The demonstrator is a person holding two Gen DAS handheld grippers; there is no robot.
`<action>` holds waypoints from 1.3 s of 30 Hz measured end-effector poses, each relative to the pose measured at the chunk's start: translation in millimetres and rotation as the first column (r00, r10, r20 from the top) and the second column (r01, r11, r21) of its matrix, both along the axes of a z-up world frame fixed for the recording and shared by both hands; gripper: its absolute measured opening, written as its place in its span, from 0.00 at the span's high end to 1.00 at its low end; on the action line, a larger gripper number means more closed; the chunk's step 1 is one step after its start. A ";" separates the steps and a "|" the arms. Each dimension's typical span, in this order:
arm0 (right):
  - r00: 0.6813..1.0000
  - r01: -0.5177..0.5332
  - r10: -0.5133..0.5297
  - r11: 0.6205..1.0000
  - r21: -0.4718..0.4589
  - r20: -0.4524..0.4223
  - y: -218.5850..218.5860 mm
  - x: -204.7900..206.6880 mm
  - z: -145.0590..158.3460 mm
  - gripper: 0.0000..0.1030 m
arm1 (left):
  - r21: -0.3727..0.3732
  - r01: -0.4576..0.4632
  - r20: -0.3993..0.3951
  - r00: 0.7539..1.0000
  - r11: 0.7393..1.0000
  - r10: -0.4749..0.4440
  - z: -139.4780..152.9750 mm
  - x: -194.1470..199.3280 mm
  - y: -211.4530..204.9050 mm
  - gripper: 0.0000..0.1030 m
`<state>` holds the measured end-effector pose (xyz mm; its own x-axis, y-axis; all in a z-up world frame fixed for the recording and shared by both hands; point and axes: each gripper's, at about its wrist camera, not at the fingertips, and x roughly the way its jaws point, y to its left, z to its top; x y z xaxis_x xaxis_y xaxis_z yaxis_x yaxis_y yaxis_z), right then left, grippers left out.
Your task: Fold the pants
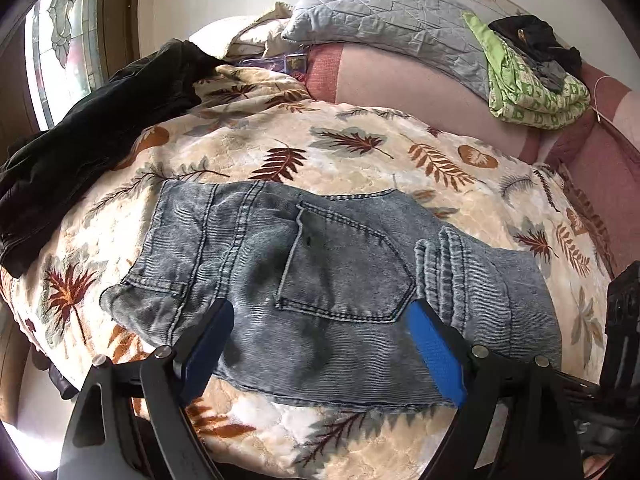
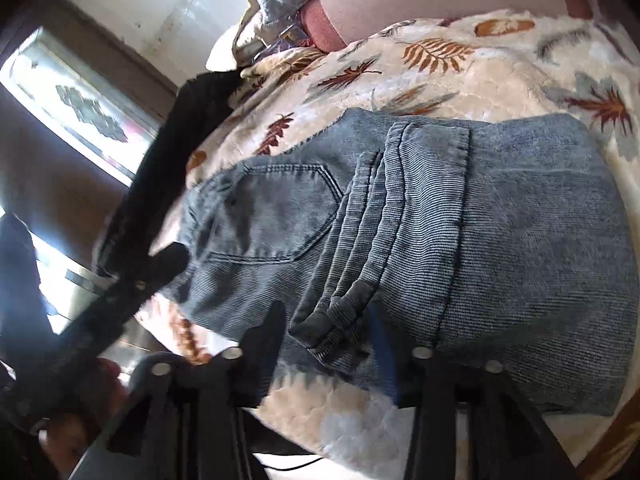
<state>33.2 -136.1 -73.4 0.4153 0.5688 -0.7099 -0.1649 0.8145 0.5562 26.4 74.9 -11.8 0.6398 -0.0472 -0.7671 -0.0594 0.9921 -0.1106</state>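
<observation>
Folded blue-grey denim pants (image 1: 340, 264) lie on a cream blanket with a leaf print (image 1: 360, 152), back pocket up and waistband (image 1: 444, 268) bunched to the right. My left gripper (image 1: 320, 312) hovers over their near edge, open wide, with nothing between its blue pads (image 1: 436, 352). In the right wrist view the pants (image 2: 480, 220) fill the middle. My right gripper (image 2: 328, 312) is low at their near edge with its jaws apart; a dark fold of the waistband (image 2: 320, 320) sits loosely between the fingers. The left gripper's black finger (image 2: 160, 268) shows at the pants' left side.
A black garment (image 1: 80, 140) lies at the blanket's left edge by a window (image 1: 60, 40). At the back are a grey quilted pillow (image 1: 380, 12), a pink sheet (image 1: 400, 84) and a green patterned cloth (image 1: 532, 96) with dark clothes on top.
</observation>
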 end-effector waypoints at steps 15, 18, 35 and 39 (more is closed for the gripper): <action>0.949 0.278 -0.183 0.870 0.407 -0.257 -164.6 9.1 -17.4 0.35 | 0.099 0.283 -0.233 0.939 0.954 -0.255 -64.2 21.7 -136.5 0.13; 0.954 0.285 -0.229 0.893 0.348 -0.194 -180.7 32.5 6.9 0.33 | 0.065 0.280 -0.131 0.954 0.958 -0.270 -31.8 11.4 -138.7 0.13; 0.979 0.118 -0.129 0.990 -0.080 -0.157 -156.2 152.9 -14.7 0.88 | 0.064 0.370 -0.179 0.918 0.927 -0.355 -64.3 12.4 -183.1 0.13; 0.988 0.068 -0.104 0.955 -0.288 -0.111 -132.3 156.7 -25.7 0.86 | 0.086 0.380 -0.181 0.915 0.921 -0.360 -64.5 9.9 -185.9 0.13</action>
